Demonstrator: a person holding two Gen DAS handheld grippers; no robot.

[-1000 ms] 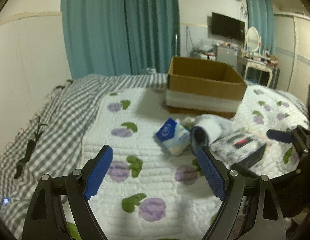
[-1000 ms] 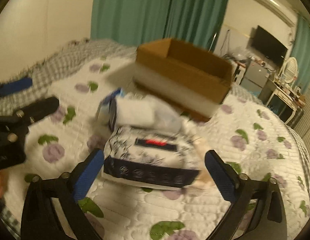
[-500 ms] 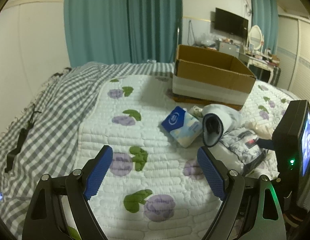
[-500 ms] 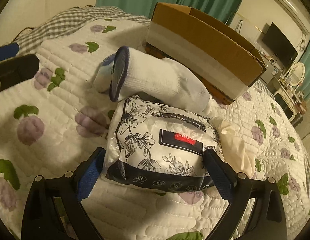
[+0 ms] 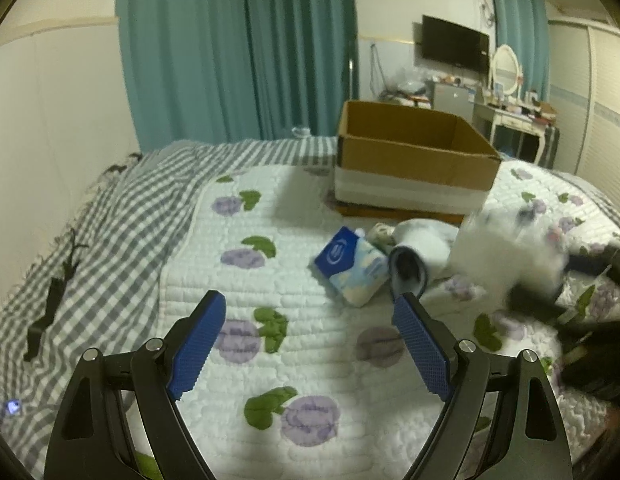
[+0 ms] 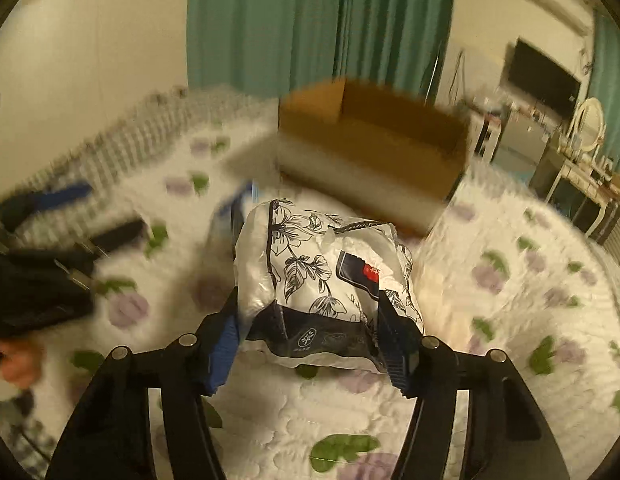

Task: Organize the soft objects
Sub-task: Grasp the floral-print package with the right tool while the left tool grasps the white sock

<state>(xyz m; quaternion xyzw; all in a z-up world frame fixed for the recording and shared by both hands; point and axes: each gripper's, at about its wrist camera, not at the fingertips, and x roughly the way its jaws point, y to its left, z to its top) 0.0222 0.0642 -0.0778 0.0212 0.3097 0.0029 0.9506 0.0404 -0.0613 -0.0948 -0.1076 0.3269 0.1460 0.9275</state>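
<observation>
The right claw point(image 6: 310, 344), open around the floral tissue pack point(image 6: 330, 280) half a second ago, now squeezes it and lifts it off the bed point(image 5: 310, 360) before the cardboard box point(image 5: 410, 160). The left claw point(image 5: 310, 344) hangs wide open, empty.

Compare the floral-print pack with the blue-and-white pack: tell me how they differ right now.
The floral-print pack is squeezed between the right gripper fingers; the blue-and-white pack lies untouched on the quilt. The floral pack is white with black flowers and a red label; the other has a blue panel with a round logo. Both are soft plastic-wrapped packs.
</observation>
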